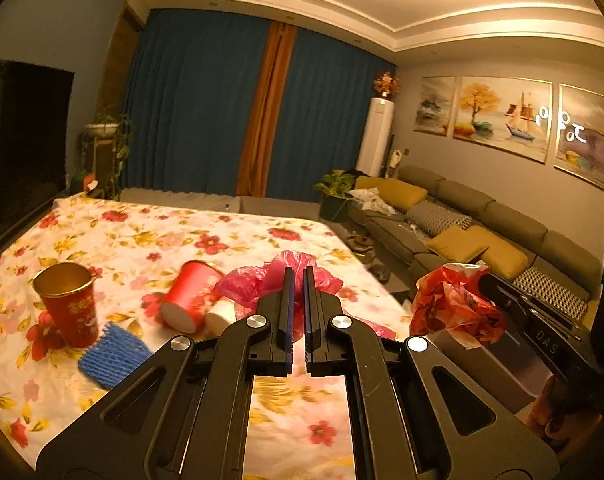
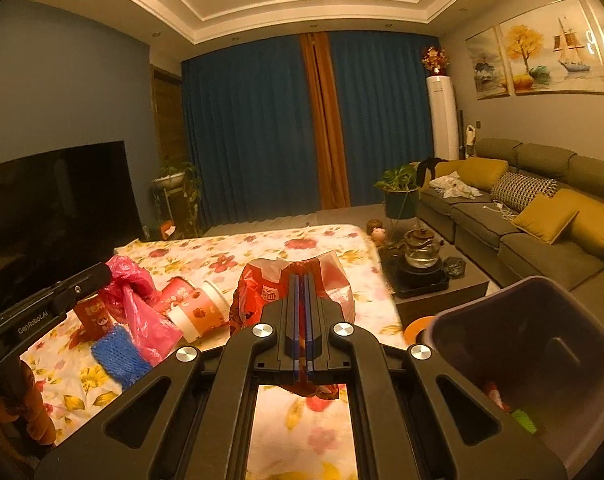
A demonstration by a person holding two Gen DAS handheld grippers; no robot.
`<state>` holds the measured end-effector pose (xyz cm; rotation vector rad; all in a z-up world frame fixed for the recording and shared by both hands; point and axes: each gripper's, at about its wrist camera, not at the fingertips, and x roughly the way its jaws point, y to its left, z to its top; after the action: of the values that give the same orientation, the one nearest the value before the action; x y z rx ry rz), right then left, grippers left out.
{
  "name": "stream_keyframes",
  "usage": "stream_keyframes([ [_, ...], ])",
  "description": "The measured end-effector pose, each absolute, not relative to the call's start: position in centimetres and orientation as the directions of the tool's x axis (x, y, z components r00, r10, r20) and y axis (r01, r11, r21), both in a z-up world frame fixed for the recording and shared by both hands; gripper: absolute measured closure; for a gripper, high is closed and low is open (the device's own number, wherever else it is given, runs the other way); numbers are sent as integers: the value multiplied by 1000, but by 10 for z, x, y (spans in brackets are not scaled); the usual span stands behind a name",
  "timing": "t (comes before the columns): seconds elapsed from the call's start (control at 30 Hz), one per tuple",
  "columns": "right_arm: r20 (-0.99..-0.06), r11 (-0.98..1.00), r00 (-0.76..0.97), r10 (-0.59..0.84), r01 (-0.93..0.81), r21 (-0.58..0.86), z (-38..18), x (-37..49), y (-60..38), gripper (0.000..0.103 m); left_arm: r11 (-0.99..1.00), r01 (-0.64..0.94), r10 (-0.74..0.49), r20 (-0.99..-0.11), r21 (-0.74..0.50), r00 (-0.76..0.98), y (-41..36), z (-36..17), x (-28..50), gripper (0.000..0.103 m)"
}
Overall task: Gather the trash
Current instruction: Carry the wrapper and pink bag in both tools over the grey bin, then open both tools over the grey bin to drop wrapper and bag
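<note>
A floral worktop [image 1: 149, 236] in a dim lounge; your left tool [image 1: 298, 276], marked "GenRobot.AI", pinches a pink bag [image 1: 297, 266]; your right tool [image 2: 302, 280] clamps a red printed bag [image 2: 257, 284] beside the bin [image 2: 542, 344].

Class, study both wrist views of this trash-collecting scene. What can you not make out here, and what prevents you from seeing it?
- Contents of the purple bin, right wrist view: its wall and the picture edge hide most of the inside.
- Print on the red-orange bag held in the right tongs: crumpled, partly behind them.
- Pink bag, left wrist view: left tongs cover its middle.
- Lying red cup: blurred print.
</note>
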<state>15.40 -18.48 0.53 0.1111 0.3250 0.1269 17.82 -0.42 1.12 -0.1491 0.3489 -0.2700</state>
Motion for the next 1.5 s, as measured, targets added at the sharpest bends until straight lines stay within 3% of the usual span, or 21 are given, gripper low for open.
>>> stream_keyframes([
  [0.8, -247, 975, 958, -142, 179, 133, 10, 83, -330, 100, 836, 535, -546, -297, -125, 784, -197, 30, 160, 100],
  [1.5, -253, 955, 946, -202, 248, 163, 0, 82, -362, 100, 797, 593, -590, -356, -116, 724, -262, -1, 185, 100],
])
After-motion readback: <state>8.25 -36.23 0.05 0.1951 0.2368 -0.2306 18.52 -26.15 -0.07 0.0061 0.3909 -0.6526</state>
